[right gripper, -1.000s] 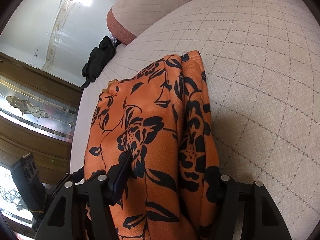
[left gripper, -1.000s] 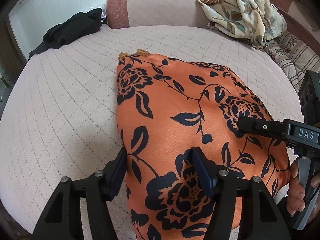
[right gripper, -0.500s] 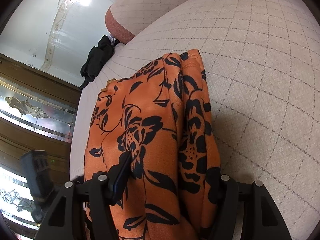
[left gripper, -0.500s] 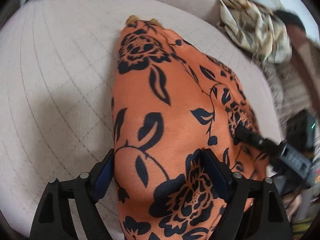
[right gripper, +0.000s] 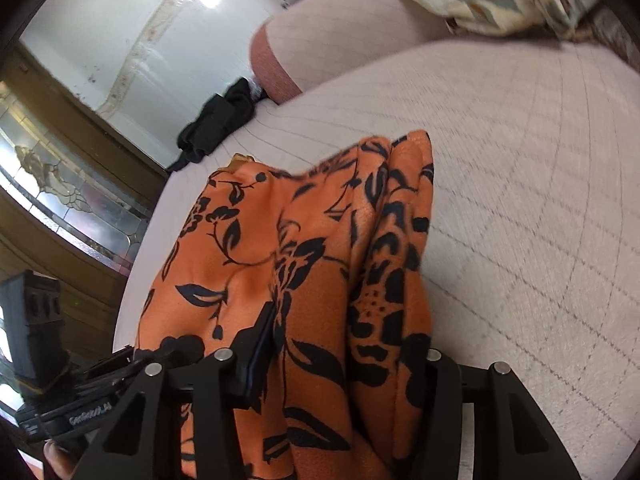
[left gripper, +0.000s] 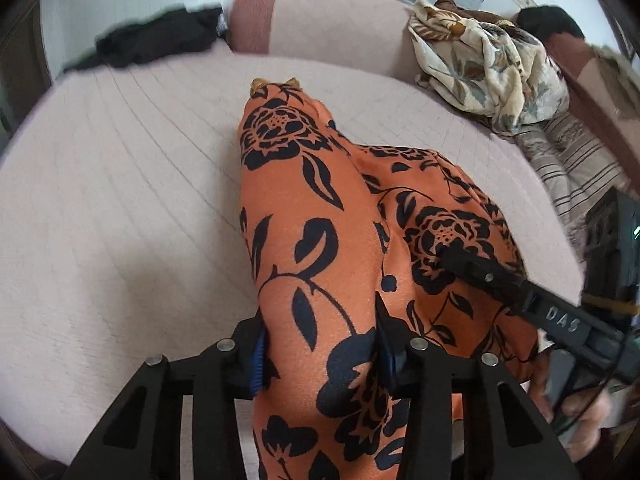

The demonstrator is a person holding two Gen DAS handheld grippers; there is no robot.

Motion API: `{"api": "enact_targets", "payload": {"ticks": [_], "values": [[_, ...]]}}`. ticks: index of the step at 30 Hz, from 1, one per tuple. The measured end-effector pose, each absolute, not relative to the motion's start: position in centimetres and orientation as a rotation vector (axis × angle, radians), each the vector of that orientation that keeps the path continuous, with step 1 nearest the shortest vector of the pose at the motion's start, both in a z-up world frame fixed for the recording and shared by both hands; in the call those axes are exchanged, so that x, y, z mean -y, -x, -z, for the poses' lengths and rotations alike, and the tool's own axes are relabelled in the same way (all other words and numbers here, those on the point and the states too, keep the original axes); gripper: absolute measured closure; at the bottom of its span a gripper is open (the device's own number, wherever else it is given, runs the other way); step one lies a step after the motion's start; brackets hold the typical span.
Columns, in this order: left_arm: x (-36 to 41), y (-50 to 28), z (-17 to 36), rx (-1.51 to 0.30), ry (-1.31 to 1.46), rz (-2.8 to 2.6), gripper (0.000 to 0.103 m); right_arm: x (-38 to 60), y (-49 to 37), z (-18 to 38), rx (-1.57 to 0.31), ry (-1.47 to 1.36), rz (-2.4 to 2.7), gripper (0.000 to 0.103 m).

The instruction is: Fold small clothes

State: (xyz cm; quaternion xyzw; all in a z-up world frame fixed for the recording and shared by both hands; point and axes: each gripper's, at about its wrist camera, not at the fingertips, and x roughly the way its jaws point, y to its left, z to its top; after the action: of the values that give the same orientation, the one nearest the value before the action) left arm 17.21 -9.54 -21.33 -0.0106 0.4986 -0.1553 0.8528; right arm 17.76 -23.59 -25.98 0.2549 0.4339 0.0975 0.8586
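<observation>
At the left, the left gripper [left gripper: 320, 354] is pinching the near edge of the orange floral garment [left gripper: 308, 216], which is draping over the quilted bed [left gripper: 120, 200]. Further right, the right gripper [right gripper: 340, 354] is clamping the neighbouring bunched edge. The cloth looks light, soft and slippery, so hems and corners are seeming the best holds.
</observation>
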Motion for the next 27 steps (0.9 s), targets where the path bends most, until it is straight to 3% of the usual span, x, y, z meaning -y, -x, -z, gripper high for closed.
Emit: {"api": "enact_targets", "payload": {"ticks": [12,27], "values": [[5.6,-15.4,18.8,-0.951,-0.038,0.171,0.057,16.3,-16.0,22.6,-0.783,-0.459,-0.347,0.063],[4.5,-15.3,19.5,-0.950,-0.078,0.133,0.057,12.6,-15.3,22.6,-0.771,-0.437,-0.376,0.065]]}}
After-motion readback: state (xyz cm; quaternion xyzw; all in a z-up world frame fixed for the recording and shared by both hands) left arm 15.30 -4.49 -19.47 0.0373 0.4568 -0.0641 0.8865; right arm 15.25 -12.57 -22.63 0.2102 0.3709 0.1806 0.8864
